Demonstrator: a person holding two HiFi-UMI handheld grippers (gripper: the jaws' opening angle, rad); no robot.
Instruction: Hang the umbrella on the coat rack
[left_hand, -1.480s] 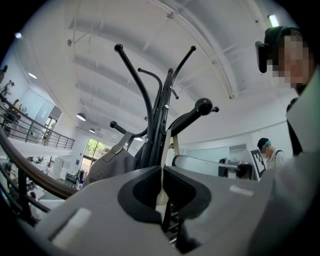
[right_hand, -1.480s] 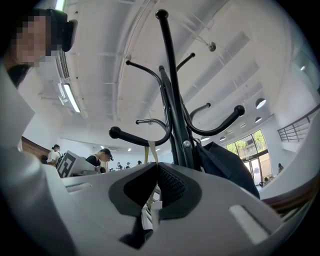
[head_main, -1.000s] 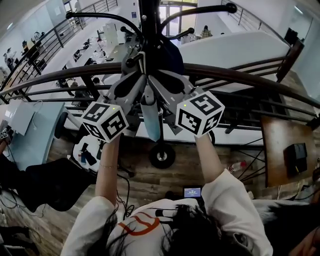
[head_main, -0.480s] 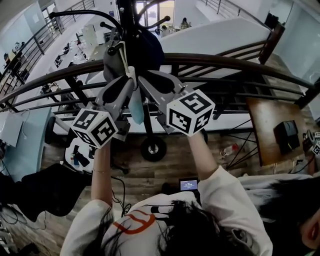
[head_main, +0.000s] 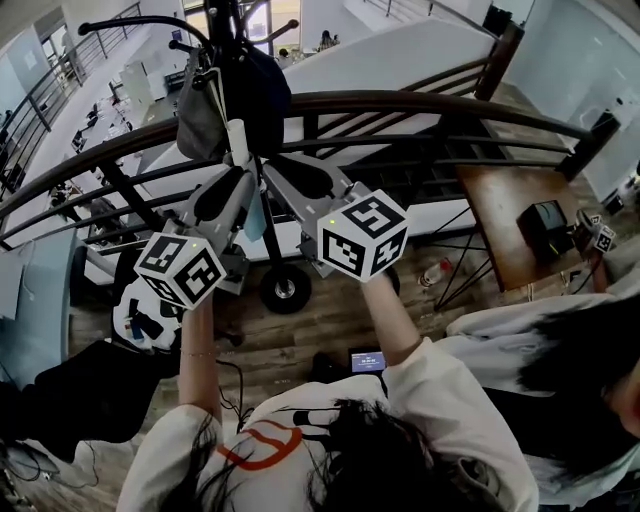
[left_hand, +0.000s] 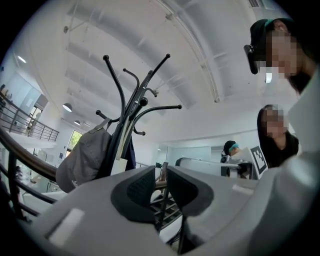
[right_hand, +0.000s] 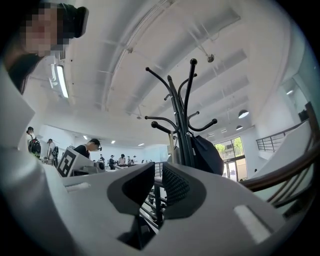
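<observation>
The black coat rack (head_main: 222, 30) stands just past the railing. A pale blue folded umbrella (head_main: 257, 215) with a white handle (head_main: 238, 143) hangs upright along its pole; which hook bears it is hidden. My left gripper (head_main: 240, 178) and right gripper (head_main: 270, 165) flank the umbrella's upper part, fingers angled toward each other. The left gripper view shows the left gripper (left_hand: 161, 185) with a narrow slit between its jaws and nothing in it, the white handle (left_hand: 119, 162) ahead at left. The right gripper (right_hand: 158, 185) stands the same, with the handle (right_hand: 172, 145) just beyond it.
A grey cap (head_main: 198, 115) and a dark bag (head_main: 262, 85) hang on the rack. The curved dark railing (head_main: 420, 105) runs between me and the rack. The rack's wheeled base (head_main: 285, 288) is below. A wooden table (head_main: 500, 240) and another person (head_main: 560, 370) are at right.
Both grippers have drawn back and down from the rack. The umbrella's white handle, hidden behind them a second ago, now shows above their tips.
</observation>
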